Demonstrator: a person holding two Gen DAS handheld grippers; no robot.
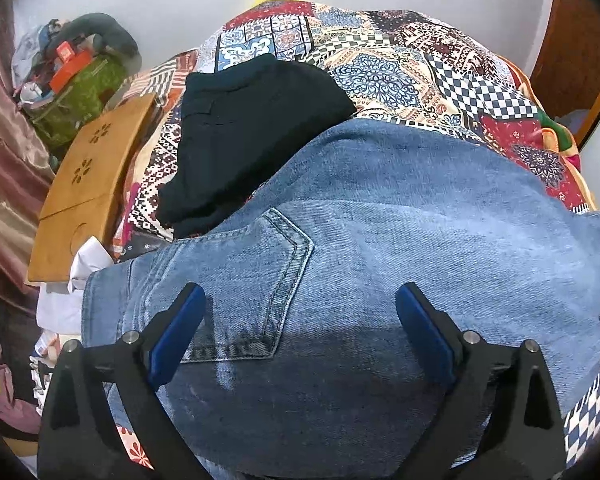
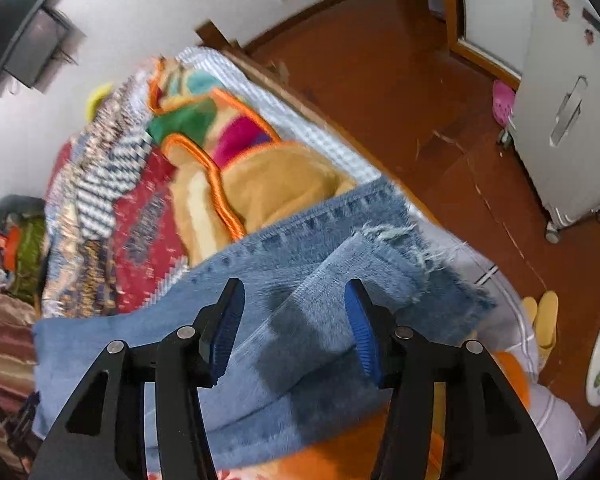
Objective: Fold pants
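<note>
The left gripper (image 1: pixel 300 312) is hanging spread wide over the jeans' (image 1: pixel 380 240) seat, by the back pocket (image 1: pixel 260 280), gripping nothing. The right gripper (image 2: pixel 296 316) is standing released too, its pads clear of the frayed leg end (image 2: pixel 400 264) lying between them, probably having just laid it down. The jeans are lying on the patterned bedspread (image 1: pixel 420 68), legs doubled over, likely midway through folding. A black garment (image 1: pixel 244 136) is sitting just beyond, apparently already folded. No container is showing clearly; the clutter at the bedside is too jumbled to read.
</note>
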